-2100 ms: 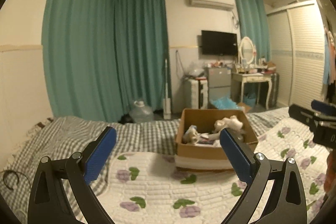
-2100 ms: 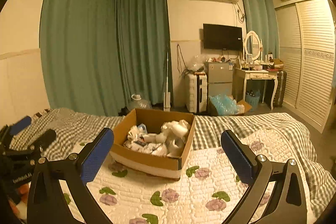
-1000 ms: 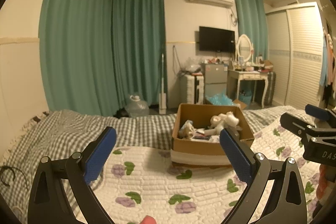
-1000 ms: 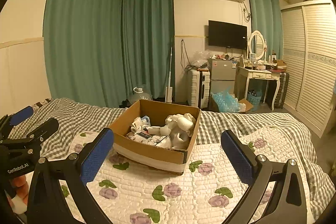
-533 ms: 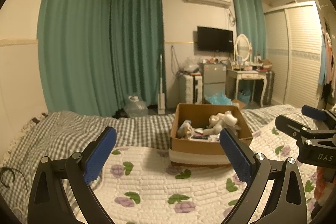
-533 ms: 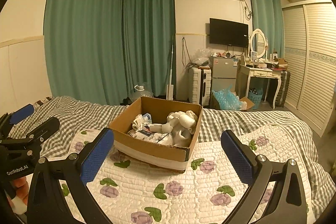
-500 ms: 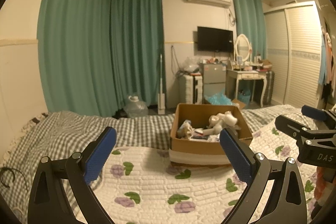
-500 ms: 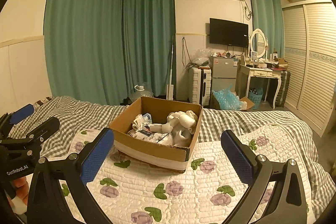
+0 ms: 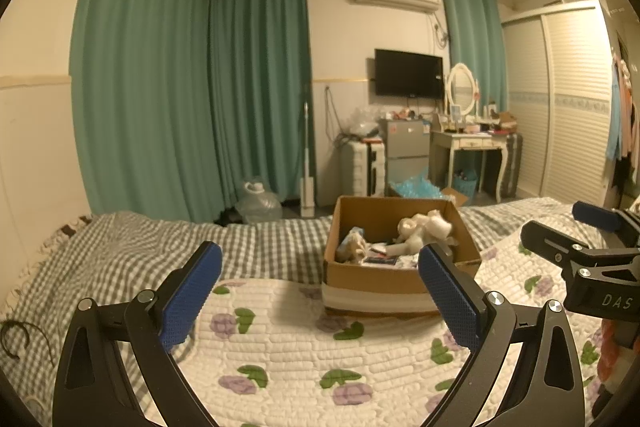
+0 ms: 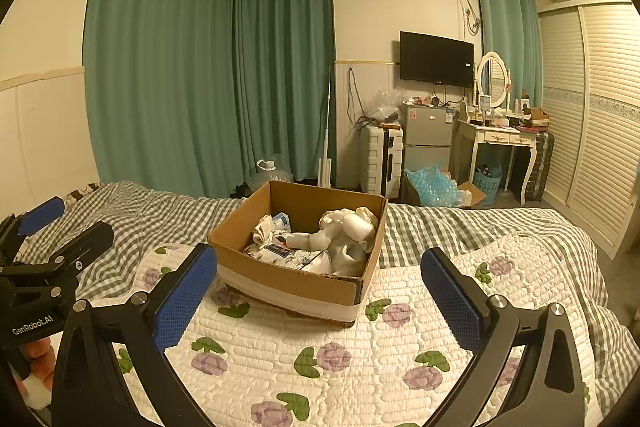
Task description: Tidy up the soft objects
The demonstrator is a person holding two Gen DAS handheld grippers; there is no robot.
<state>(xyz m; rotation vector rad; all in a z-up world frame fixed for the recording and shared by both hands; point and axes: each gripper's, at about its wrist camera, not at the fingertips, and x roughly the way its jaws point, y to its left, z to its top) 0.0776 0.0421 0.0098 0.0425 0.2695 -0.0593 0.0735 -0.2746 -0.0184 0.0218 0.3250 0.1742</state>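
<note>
An open cardboard box (image 9: 362, 277) (image 10: 280, 279) sits on the bed's flowered quilt (image 9: 288, 351) (image 10: 360, 355). Inside lie a white plush toy (image 9: 420, 231) (image 10: 348, 231), rolled pale cloth (image 9: 352, 247) (image 10: 264, 229) and other small soft items. My left gripper (image 9: 320, 283) hovers over the quilt short of the box, open and empty. My right gripper (image 10: 320, 285) is also open and empty, with the box between and beyond its fingers. Each gripper shows at the edge of the other's view: the right one (image 9: 560, 231), the left one (image 10: 68, 223).
A grey checked blanket (image 9: 132, 251) (image 10: 480, 227) covers the far side of the bed. Beyond it stand teal curtains (image 9: 192, 99), a suitcase (image 10: 380, 159), a small fridge (image 10: 426, 135), a dressing table (image 10: 500, 143) and a slatted wardrobe (image 10: 592, 131). A dark ring (image 9: 12, 337) lies at the left.
Both grippers have drawn back and risen slightly, so the box sits a little farther and lower in view. Both stay open and empty.
</note>
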